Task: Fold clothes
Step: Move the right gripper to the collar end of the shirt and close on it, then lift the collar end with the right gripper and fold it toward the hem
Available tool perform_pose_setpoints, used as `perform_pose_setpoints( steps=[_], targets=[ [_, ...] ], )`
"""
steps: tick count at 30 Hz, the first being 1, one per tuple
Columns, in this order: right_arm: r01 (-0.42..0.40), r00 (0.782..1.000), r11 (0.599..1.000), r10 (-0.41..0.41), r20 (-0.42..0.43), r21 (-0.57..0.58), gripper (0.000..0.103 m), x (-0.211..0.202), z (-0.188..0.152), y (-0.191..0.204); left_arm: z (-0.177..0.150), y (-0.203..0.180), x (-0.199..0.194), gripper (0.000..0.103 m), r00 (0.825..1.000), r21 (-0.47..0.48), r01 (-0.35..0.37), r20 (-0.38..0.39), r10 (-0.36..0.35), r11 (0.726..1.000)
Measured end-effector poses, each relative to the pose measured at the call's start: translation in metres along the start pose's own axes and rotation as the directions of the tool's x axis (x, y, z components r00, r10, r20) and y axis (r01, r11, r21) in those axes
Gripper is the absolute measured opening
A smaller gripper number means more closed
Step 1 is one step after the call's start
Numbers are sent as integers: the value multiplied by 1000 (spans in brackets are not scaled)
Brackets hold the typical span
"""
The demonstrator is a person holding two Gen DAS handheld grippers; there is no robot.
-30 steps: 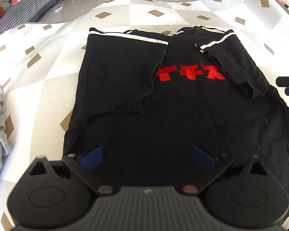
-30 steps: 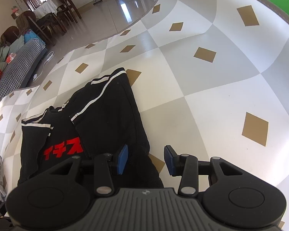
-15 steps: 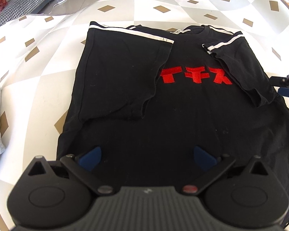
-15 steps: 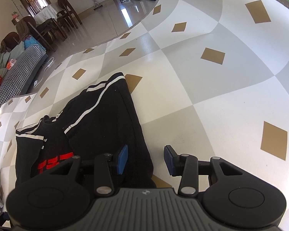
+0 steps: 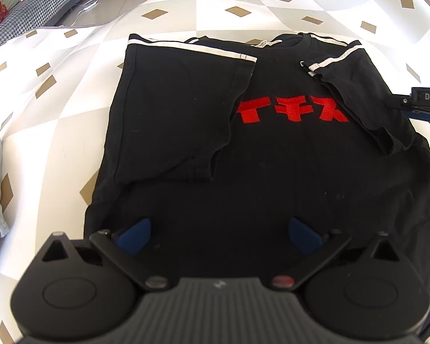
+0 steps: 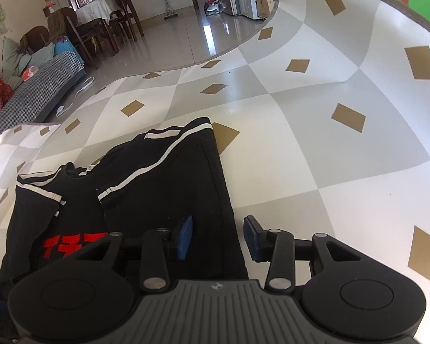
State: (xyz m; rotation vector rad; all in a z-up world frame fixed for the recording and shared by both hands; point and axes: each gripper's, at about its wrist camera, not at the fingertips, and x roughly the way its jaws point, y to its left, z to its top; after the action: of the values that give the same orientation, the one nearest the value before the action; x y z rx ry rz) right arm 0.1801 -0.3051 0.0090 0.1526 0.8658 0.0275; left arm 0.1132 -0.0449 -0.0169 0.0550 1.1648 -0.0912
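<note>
We are looking at a black T-shirt (image 5: 272,154) lying flat on the worktop (image 5: 71,91), both sleeves folded inward. Left tongs (image 5: 218,236) are hovering spread wide above its hem; right tongs (image 6: 218,236) are straddling its side edge, parted. Soft, light and limp, it is probably best pinched at edges.

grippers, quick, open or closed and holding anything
Left hand-held gripper: open, empty, above the black t-shirt.
Right hand-held gripper: open, empty, over the t-shirt's right edge.
</note>
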Motion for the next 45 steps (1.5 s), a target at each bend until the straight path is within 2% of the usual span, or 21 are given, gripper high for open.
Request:
perform_pose_setpoints(
  steps=[6,9,15,19,20,21,24,32,34,36,38,45],
  targets=[
    [7,1000,999,-7,9,-54,15,2,-2,8,0,-1,1,103,1000,-2,-2,-3,2,1000],
    [-4,1000,998,4,5,-59,10,0,-2,9,-1,-2,1,103,1000,-5,-2,-5,2,1000],
    [-30,999,998,32,37,-63,9,-9,3,12,-1,-1,2,103,1000,-2,-1,-7,1,1000],
    [-34,999,999,35,28,-43,11,-5,2,8,-1,-3,1,103,1000,-4,-1,-10,1,1000],
    [-28,999,999,29,22,-32,13,-4,1,6,-1,-3,1,103,1000,-3,-1,-10,1,1000],
    [-25,1000,1000,25,12,-19,22,-2,1,3,-1,-3,1,103,1000,-3,0,-11,0,1000],
    [-28,1000,1000,27,6,2,29,1,1,-4,-2,0,1,103,1000,-8,-1,-13,1,1000],
    [-22,999,1000,23,27,-22,31,0,0,3,-3,9,0,103,1000,-29,-12,-14,12,999],
    [-18,999,999,19,30,-29,29,-1,0,6,-4,12,0,103,1000,-34,-17,-14,16,999],
    [-14,999,999,15,34,-36,16,-1,0,9,-5,14,-1,103,1000,-38,-20,-15,20,999],
    [-10,999,999,11,37,-43,11,-2,0,12,-6,17,-1,103,1000,-43,-23,-17,22,999],
    [5,998,998,-1,67,-60,9,-13,3,25,-8,23,-2,103,999,-55,-24,-25,22,998]
  ],
)
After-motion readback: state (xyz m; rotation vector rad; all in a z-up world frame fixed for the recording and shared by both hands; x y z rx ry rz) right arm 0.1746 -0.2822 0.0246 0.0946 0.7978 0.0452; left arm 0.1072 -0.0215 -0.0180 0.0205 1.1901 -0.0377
